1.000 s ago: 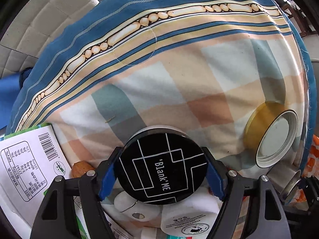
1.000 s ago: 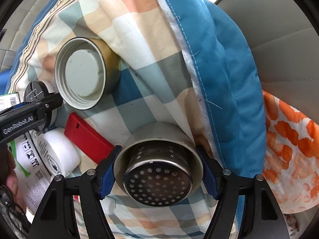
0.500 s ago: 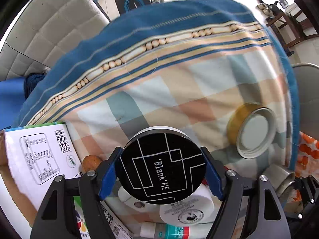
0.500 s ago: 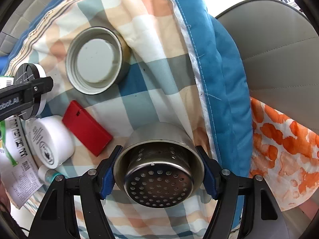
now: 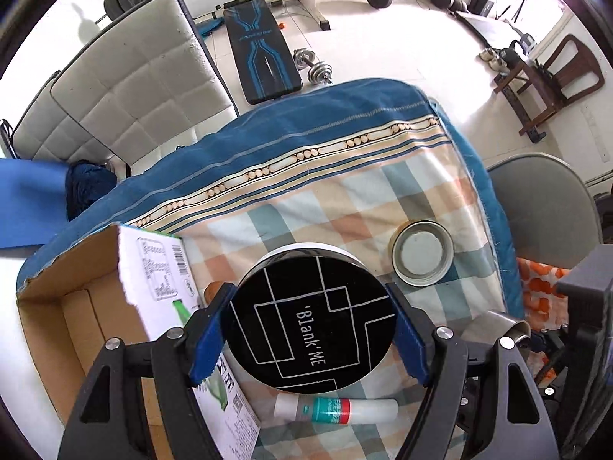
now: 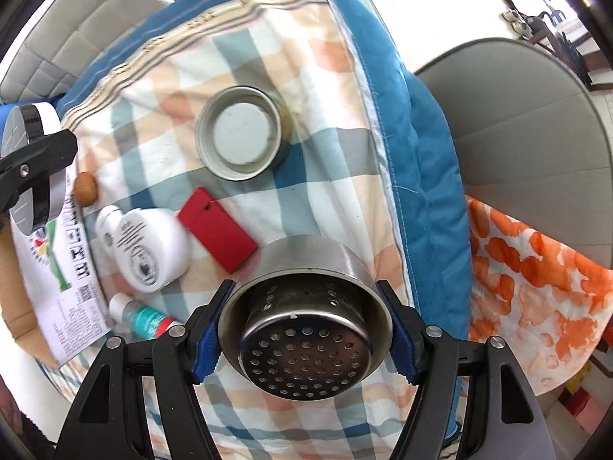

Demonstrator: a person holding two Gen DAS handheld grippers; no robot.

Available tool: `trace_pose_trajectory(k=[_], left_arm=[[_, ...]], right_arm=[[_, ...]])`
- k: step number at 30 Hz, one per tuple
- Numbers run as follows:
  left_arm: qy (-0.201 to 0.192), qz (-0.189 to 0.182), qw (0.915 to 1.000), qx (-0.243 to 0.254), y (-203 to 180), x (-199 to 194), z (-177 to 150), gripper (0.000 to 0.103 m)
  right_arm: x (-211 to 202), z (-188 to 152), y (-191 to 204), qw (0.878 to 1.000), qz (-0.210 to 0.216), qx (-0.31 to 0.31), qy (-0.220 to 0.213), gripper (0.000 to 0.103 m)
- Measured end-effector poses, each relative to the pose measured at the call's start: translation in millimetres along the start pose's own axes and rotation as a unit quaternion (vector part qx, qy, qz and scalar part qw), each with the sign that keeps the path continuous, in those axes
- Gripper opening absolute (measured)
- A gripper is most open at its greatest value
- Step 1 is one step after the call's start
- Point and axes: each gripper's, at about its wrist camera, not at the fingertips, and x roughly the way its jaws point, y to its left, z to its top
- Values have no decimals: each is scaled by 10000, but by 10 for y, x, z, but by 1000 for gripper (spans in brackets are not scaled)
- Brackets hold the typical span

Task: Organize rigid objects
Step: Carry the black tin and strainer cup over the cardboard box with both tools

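Note:
My left gripper (image 5: pixel 310 329) is shut on a round black tin (image 5: pixel 310 322) with white lines and "Blank ME" on its lid, held above the checked cloth (image 5: pixel 345 207). It also shows at the left edge of the right wrist view (image 6: pixel 30 176). My right gripper (image 6: pixel 306 329) is shut on a perforated steel strainer cup (image 6: pixel 306 326), lifted over the cloth near its right edge. On the cloth lie a metal jar lid (image 6: pixel 241 138), a red flat case (image 6: pixel 218 230), a white round jar (image 6: pixel 149 249), a small tube (image 5: pixel 337 410) and a brown nut (image 6: pixel 84 188).
An open cardboard box (image 5: pixel 76 326) with a printed flap sits at the left of the cloth. A grey chair (image 6: pixel 517 134) with an orange-patterned cloth (image 6: pixel 536 276) stands right of the table. A white padded chair (image 5: pixel 126 88) and gym gear stand behind.
Both grippers have risen away from the cloth with their objects held; far more of the room and the open box now show. The strainer cup has tilted slightly.

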Motion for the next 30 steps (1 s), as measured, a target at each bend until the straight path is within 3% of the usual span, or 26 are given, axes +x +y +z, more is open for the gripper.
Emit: trace_pose_trajectory(k=[5,13,23,30], left_arm=[[-137,-133,9994,-272,52,-260,-105,74],[-340,-356,9961,-731,391,-633,-573,74],[-428,-603,9887,-1304,1309,-905,-1060,74],[-256,-615,9861,-1523,2175,-806,-1128,74]], right_arm=[[-299,-63,50,9998,144,-115,-103,73],[-634,-304,224,9974,467,-387,-387,73],[-906,-596,1394,9907,809,-883,-645,73],[-895,-444,2480,9849,888,-1281,-751,73]])
